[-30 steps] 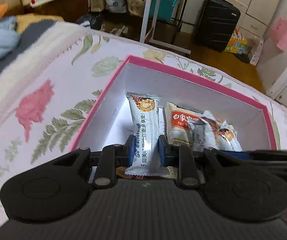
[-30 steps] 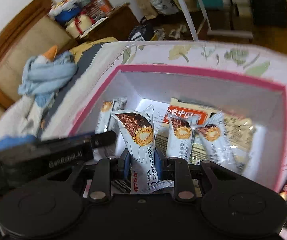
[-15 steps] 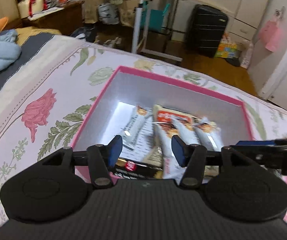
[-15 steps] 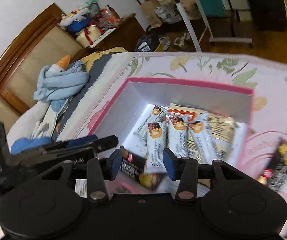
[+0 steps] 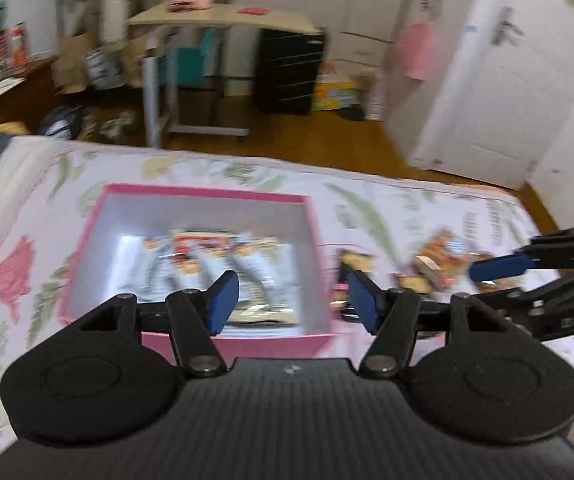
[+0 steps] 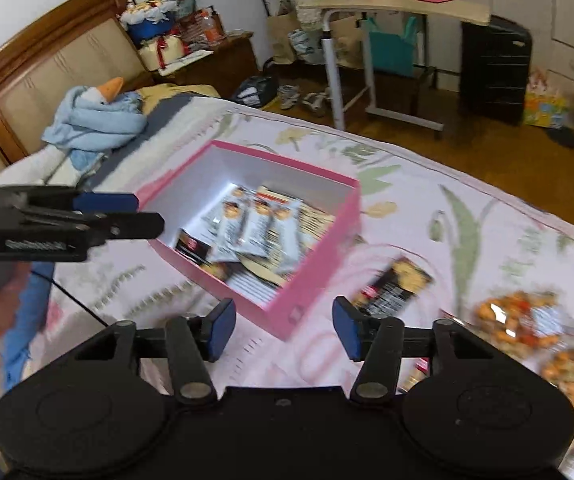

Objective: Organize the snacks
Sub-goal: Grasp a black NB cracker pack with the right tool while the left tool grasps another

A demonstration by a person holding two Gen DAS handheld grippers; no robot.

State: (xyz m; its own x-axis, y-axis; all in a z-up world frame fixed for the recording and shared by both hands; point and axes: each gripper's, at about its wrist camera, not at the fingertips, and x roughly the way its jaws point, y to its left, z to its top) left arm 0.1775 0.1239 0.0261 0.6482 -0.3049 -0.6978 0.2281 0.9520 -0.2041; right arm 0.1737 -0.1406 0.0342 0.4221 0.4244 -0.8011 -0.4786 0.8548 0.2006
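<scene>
A pink box [image 5: 203, 197] [image 6: 319, 264] with a white inside sits on the flowered bedspread and holds several grey-white snack bars [image 6: 253, 224] and a dark packet [image 6: 191, 245]. My left gripper [image 5: 291, 300] is open and empty, above the box's near right corner. My right gripper [image 6: 283, 328] is open and empty, above the bedspread just in front of the box. A dark snack packet [image 6: 397, 288] and orange snack bags [image 6: 521, 320] lie on the bedspread right of the box; they also show blurred in the left wrist view [image 5: 443, 264].
A blue towel with a toy goose [image 6: 95, 120] lies near the wooden headboard [image 6: 43, 68]. Beyond the bed stand a rolling desk [image 6: 395, 8], a black suitcase [image 6: 495, 68] and bags on the floor. The other gripper shows at the right edge of the left wrist view [image 5: 543, 272].
Both grippers have opened and let go of their snack bars, which now lie in the box. Both have pulled back and up; the views have swung to the right.
</scene>
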